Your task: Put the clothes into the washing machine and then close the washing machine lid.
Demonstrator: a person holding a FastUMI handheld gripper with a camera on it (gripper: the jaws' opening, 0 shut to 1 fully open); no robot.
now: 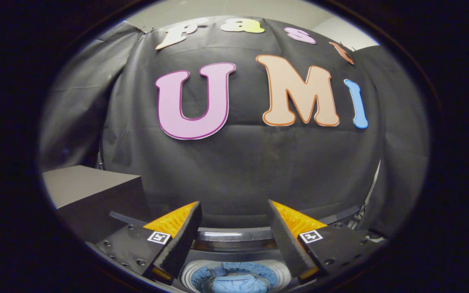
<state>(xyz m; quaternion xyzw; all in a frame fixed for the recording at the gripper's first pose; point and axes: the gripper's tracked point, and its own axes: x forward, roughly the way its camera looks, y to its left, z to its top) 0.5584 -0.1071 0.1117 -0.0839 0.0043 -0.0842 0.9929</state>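
My gripper is open, its fingers spread wide with nothing between them. It hovers above a top-loading washing machine whose round drum opening lies below and between the fingers. Blue clothes lie bunched inside the drum, with a small grey piece resting on top of them. The lid's dark curved edge stands raised behind the opening, just beyond the fingers.
A dark box-like block with a pale top stands to the left of the machine, beside the left finger. The black cloth wall hangs close behind the machine.
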